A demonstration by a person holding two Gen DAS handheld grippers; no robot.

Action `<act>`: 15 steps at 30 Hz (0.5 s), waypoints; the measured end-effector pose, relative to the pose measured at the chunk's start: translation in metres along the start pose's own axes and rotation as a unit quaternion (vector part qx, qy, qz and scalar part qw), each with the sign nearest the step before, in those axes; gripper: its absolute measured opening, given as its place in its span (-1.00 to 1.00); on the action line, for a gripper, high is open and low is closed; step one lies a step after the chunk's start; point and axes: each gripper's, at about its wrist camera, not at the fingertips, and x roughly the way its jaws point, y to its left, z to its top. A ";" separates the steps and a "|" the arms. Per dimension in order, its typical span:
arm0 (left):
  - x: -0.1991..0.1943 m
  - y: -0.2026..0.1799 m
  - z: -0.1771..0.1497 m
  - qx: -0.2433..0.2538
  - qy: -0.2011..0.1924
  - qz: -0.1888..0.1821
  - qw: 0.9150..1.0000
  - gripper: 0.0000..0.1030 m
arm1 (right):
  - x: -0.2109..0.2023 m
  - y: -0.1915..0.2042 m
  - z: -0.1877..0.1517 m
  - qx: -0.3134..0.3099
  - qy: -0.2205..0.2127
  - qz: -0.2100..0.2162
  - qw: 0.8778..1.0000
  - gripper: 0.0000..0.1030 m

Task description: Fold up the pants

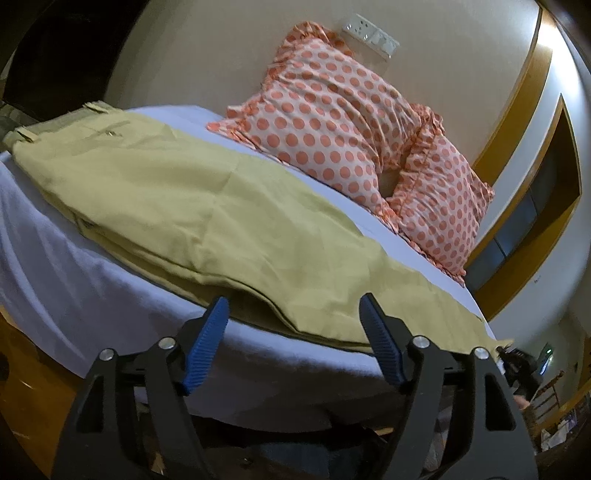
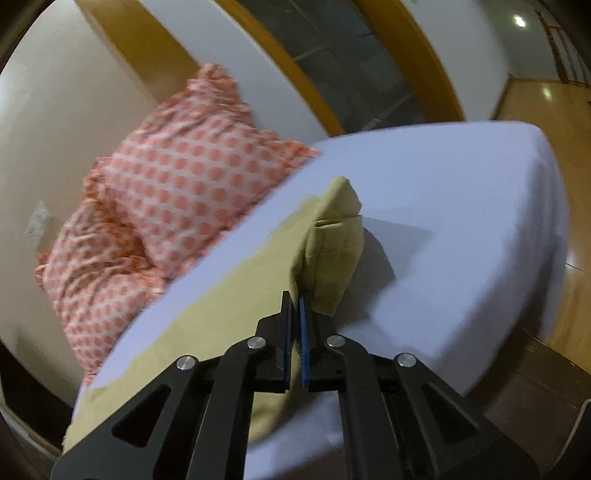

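Note:
Khaki-olive pants (image 1: pixel 177 206) lie lengthwise on a bed with a pale lavender sheet (image 1: pixel 66 280), waistband with belt loops at the far left. My left gripper (image 1: pixel 295 306) is open, its blue pads just at the near edge of the pants, holding nothing. In the right wrist view my right gripper (image 2: pixel 295 299) is shut on the hem end of the pants (image 2: pixel 328 243) and lifts that cloth off the sheet (image 2: pixel 461 229). The right gripper also shows small at the right edge of the left wrist view (image 1: pixel 517 362).
Two orange polka-dot pillows (image 1: pixel 332 118) lean against the cream wall behind the pants, also seen in the right wrist view (image 2: pixel 177 184). A wall socket plate (image 1: pixel 369 31) sits above them. Wood floor (image 2: pixel 554 110) lies beyond the bed's far corner.

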 end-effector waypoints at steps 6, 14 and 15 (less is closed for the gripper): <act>-0.010 0.012 0.005 -0.005 -0.020 0.028 0.999 0.51 | 0.016 0.131 -0.012 -0.094 0.030 0.169 0.981 -0.92; -0.019 0.020 0.002 0.007 -0.026 0.061 0.998 0.59 | 0.053 0.302 -0.166 -0.287 0.258 0.319 0.866 -0.90; -0.019 0.022 0.002 0.009 -0.024 0.063 0.998 0.60 | 0.055 0.307 -0.182 -0.306 0.279 0.313 0.854 -0.84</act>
